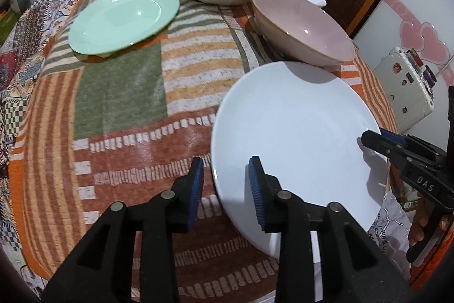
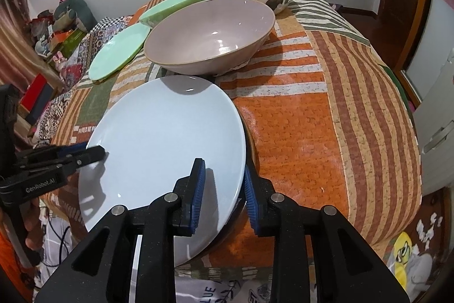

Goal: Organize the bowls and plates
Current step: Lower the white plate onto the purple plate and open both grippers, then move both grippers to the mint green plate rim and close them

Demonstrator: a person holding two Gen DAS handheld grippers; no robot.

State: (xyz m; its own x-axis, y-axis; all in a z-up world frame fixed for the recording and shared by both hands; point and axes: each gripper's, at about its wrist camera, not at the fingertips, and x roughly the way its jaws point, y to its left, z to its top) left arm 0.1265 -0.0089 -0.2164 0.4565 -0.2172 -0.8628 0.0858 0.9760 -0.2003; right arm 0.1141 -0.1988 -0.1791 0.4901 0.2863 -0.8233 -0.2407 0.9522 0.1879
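White plate (image 1: 298,138) at table's near edge, 6 o'clock from pink bowl (image 2: 210,36). Glazed, rigid, slippery, breakable; best gripped at rim. Right gripper (image 2: 222,189) clamped on rim at 4 o'clock; left gripper (image 1: 227,183) straddles rim at 8 o'clock, pads apart, not pressing. Writing: "GenRobot.AI", "DAS".

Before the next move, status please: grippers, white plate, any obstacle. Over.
Right gripper shut on rim of round white ceramic plate. Left gripper open, rim between its pads. Large pink bowl close behind plate's far edge.
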